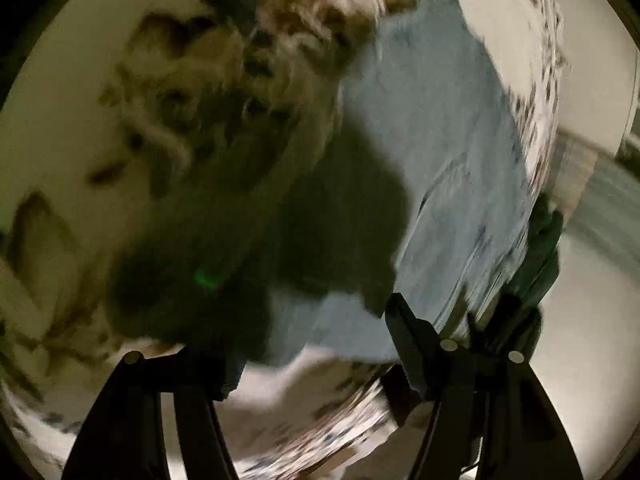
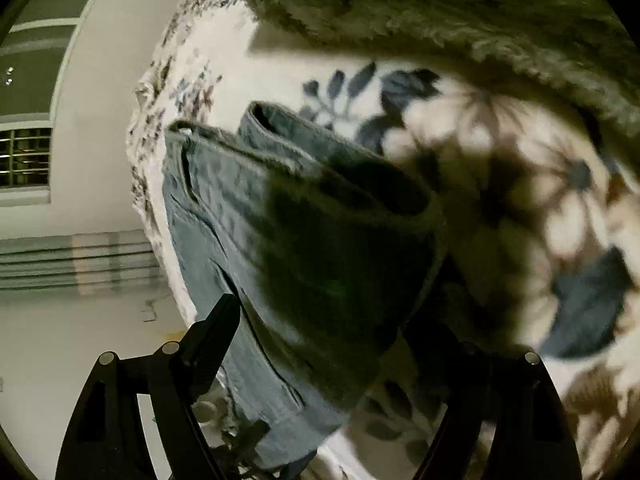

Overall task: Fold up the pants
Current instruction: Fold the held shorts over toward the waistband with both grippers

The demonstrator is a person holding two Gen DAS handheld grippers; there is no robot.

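Note:
The pants are light blue jeans, lying folded on a floral bedspread. In the right wrist view the folded stack shows rolled edges at its far end and a dark shadow across its middle. My right gripper is open, its jaws wide apart on either side of the jeans' near end. In the blurred left wrist view the jeans run up the middle right. My left gripper is open just above the jeans' near edge, holding nothing. The other gripper shows dark at the jeans' right edge.
A fluffy olive blanket lies beyond the jeans on the bed. The bed's edge runs along the jeans' left side, with pale floor and a wall with a vent past it. The left wrist view is motion-blurred.

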